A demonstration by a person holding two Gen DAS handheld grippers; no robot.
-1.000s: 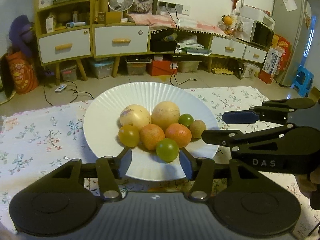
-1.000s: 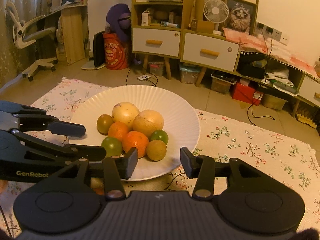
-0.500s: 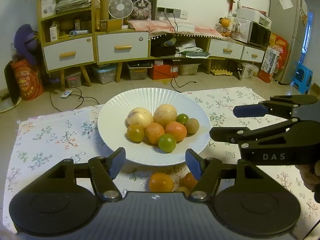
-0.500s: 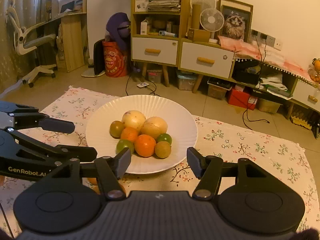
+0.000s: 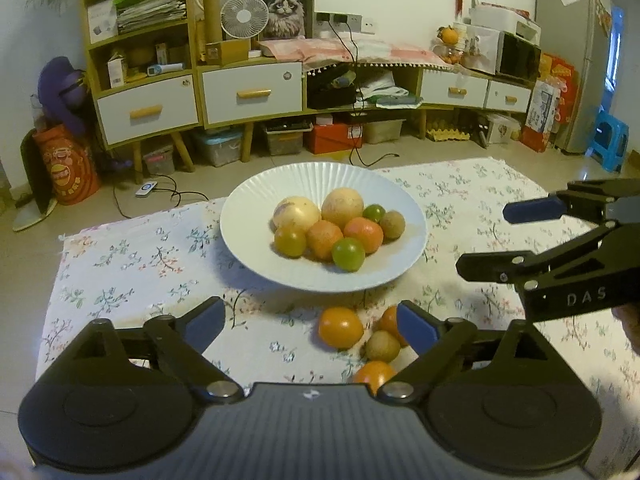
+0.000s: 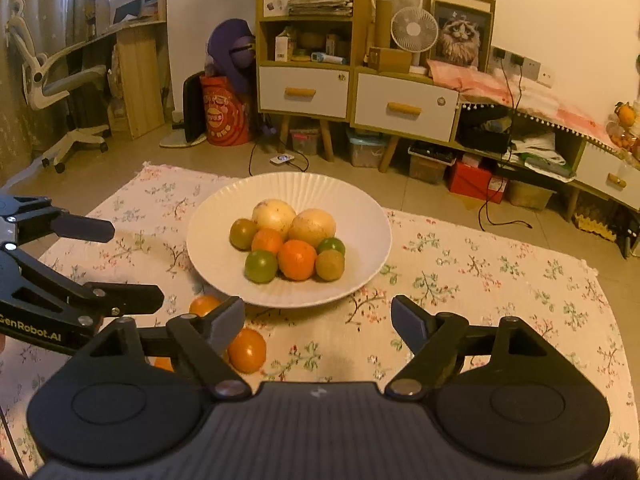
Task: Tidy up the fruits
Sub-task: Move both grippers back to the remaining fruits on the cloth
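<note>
A white ribbed plate (image 5: 248, 200) (image 6: 360, 208) holds several fruits: pale round ones, oranges (image 5: 325, 239) (image 6: 297, 259), green ones (image 5: 348, 254) and a brown one. Loose fruits lie on the cloth in front of it: an orange (image 5: 341, 328) (image 6: 247, 350), a brown fruit (image 5: 383, 346) and more oranges, partly hidden. My left gripper (image 5: 310, 320) is open and empty, above the loose fruits. My right gripper (image 6: 318, 320) is open and empty, in front of the plate; it also shows in the left wrist view (image 5: 492, 240).
A floral cloth (image 5: 132, 264) covers the low table. Its far edge runs just behind the plate. Cabinets with drawers (image 5: 252, 88), boxes and cables stand on the floor beyond. An office chair (image 6: 60, 80) is at far left.
Both grippers have pulled back and up from the plate. Loose fruits in front of the plate have come into view. Both stay open.
</note>
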